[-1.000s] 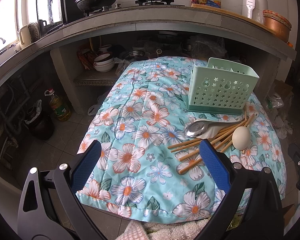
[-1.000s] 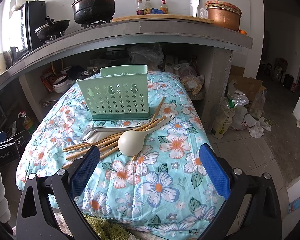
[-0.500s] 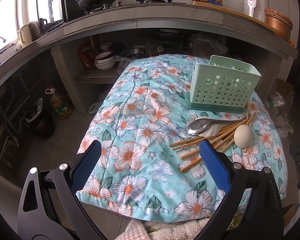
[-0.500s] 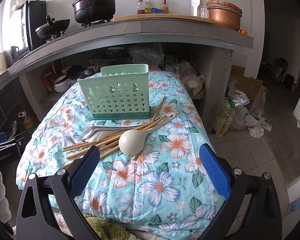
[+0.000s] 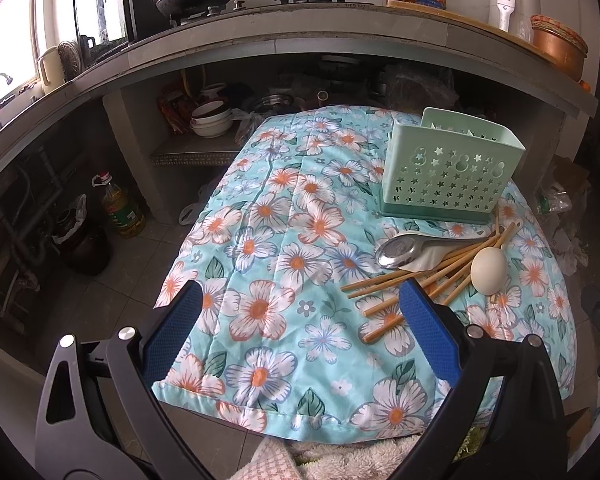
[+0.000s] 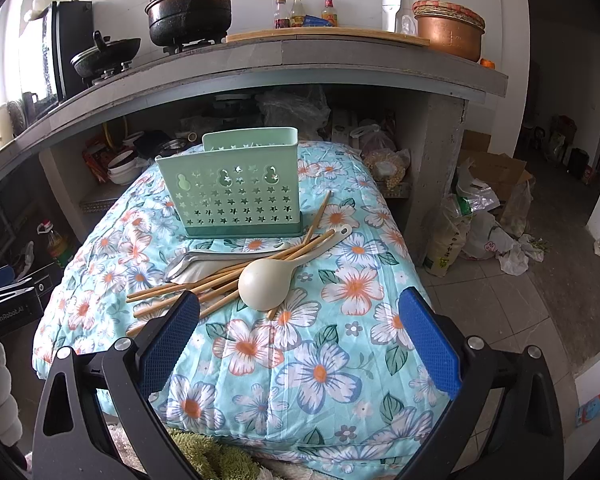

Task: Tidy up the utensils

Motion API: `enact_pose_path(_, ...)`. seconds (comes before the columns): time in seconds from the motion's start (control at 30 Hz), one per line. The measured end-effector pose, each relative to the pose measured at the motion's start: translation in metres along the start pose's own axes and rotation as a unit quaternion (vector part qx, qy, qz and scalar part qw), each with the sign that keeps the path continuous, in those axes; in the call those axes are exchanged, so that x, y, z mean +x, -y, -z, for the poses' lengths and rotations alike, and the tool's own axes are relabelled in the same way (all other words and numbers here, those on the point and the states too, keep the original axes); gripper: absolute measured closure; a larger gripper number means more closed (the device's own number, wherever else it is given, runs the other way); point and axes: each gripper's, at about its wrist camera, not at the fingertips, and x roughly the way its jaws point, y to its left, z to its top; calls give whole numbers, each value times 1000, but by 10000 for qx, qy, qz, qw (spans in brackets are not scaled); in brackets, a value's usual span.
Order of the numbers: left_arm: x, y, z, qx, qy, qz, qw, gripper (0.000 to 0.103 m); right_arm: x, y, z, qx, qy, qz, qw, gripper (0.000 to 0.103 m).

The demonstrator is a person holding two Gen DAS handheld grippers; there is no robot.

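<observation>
A mint-green perforated utensil caddy (image 5: pixel 448 172) (image 6: pixel 236 192) stands upright on the floral-covered table (image 5: pixel 284 264) (image 6: pixel 340 340). In front of it lies a loose pile: several wooden chopsticks (image 5: pixel 412 280) (image 6: pixel 204 284), a metal spoon (image 5: pixel 396 252) (image 6: pixel 188 260) and a cream ladle (image 5: pixel 488 270) (image 6: pixel 266 286) bowl-down across them. My left gripper (image 5: pixel 300 312) is open, low over the table's near left, the pile just beyond its right finger. My right gripper (image 6: pixel 300 312) is open too, with the ladle's bowl between and ahead of its fingers. Neither holds anything.
A concrete counter (image 6: pixel 340 60) with pots, bottles and a copper basin overhangs the table's far end. Bowls and clutter fill the shelf beneath. An oil bottle (image 5: pixel 120 208) stands on the floor at left; bags and a box (image 6: pixel 488 208) lie at right. Towels (image 5: pixel 340 456) hang at the near edge.
Both grippers have drifted slightly, the left view shifting a little rightward and back. The utensils and caddy have not moved. Both stay open.
</observation>
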Motion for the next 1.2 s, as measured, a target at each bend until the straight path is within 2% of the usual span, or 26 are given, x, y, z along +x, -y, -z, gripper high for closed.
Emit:
enact_pose_path(0.2,3,-2,3,5,-60,15,10000,8,2,0,2,-8,-31,-25,10000,6)
enact_pose_path(0.4,20,3,4,56,-298,76,9995,8,9,1,3,3,-82,3,10000,6)
enact_pose_path(0.63,47,10,-4,139,-424,424,9981,8,23,6,-13,472,130,-58,9988,6)
enact_pose_path(0.77,73,20,-14,339,-606,606,9957,8,40,-1,-12,838,-46,-380,9957,6)
enact_pose_path(0.97,103,32,-33,604,-710,894,9916,8,59,-11,5,937,-529,-838,9907,6)
enact_pose_path(1.2,124,36,-46,670,-711,1348,9860,8,68,-6,7,1055,-684,-931,9877,6)
